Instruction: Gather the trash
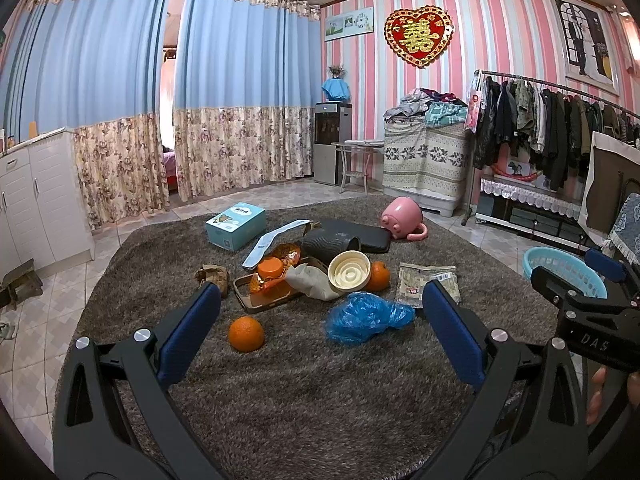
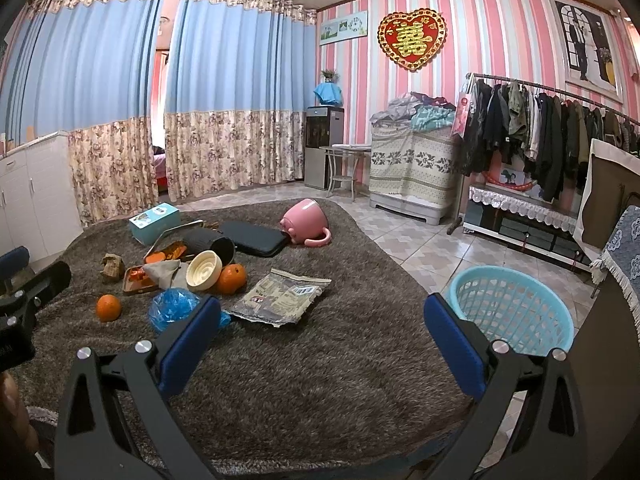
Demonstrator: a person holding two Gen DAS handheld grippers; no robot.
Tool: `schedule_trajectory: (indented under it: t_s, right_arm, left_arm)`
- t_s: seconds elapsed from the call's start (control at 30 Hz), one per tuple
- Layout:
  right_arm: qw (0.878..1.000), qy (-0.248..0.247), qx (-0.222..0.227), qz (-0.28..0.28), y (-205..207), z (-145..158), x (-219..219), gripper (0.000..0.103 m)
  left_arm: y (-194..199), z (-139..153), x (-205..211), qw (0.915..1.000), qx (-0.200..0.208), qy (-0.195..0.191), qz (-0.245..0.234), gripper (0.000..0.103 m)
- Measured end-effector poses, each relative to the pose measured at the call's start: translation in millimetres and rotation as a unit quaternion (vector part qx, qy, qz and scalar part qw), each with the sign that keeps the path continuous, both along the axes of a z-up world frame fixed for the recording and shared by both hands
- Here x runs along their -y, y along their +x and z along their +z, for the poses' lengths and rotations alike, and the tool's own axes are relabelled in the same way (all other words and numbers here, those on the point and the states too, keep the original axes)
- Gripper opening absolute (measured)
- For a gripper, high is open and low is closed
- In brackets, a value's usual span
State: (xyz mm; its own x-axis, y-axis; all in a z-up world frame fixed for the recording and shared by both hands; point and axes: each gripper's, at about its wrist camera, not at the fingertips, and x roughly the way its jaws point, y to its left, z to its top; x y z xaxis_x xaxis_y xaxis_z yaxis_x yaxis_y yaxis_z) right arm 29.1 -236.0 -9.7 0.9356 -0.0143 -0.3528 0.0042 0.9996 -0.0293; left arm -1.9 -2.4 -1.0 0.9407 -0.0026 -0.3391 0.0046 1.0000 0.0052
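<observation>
Probably the crumpled blue plastic bag (image 1: 368, 316), lying on the shaggy grey-brown rug (image 1: 304, 392) just ahead of the empty, wide-open left gripper (image 1: 320, 320), is featherlight, limp and slippery, best pinched at a bunched fold, the right gripper (image 2: 320, 320) equally agape.

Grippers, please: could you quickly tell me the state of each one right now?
Left gripper: open, holding nothing, above the rug.
Right gripper: open, holding nothing, beside the blue basket.
</observation>
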Motion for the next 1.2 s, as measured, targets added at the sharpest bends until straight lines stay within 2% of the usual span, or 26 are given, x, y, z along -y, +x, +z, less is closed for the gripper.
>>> schedule_trajectory:
  t_s: [0.07,0.1,0.5,0.67,0.87,1.1,1.2]
  right_arm:
    - [1.000,0.000,0.001,0.003,-1.1,-1.6,1.6,0.099]
    - [1.000,0.000,0.001,0.004,2.2,-14.1,-5.4,0.099]
    - [1.000,0.000,-0.001,0.004,2.1,-15.5,-6.1,0.099]
    - [1.000,0.002,-0.003,0.002,4.7,-18.1,-5.4,0.099]
    - [1.000,-0.016,0.002,-0.011,9.2,-18.8,-0.1,0.099]
    - [1.000,0.014,-0.011,-0.014,23.7,-29.3,13.3,0.099]
    - [1.000,0.012,-0.023,-0.012,32.9,-35.5,12.3,0.099]
  left_arm:
    - [-0.1,0.5,-0.1,1.0000,-0.001,-0.001,-0.001,0.098]
    - [0.0,0.2,-0.1,1.0000,-0.002,-0.001,-0.001,0.098]
    - [1.9,-9.6,-2.6,0.9999,-0.008,-0.004,0.007,0.098]
    - [13.8,-14.4,-6.0,0.9999,-0.014,-0.003,0.008,0.098]
    - [18.4,-17.9,-9.8,0.9997,-0.022,-0.002,0.010,0.098]
    - [26.6,-21.7,-17.9,0.9995,-0.028,0.002,0.016,0.098]
    - [31.8,-25.4,-22.7,0.9993,-0.033,0.004,0.019,0.098]
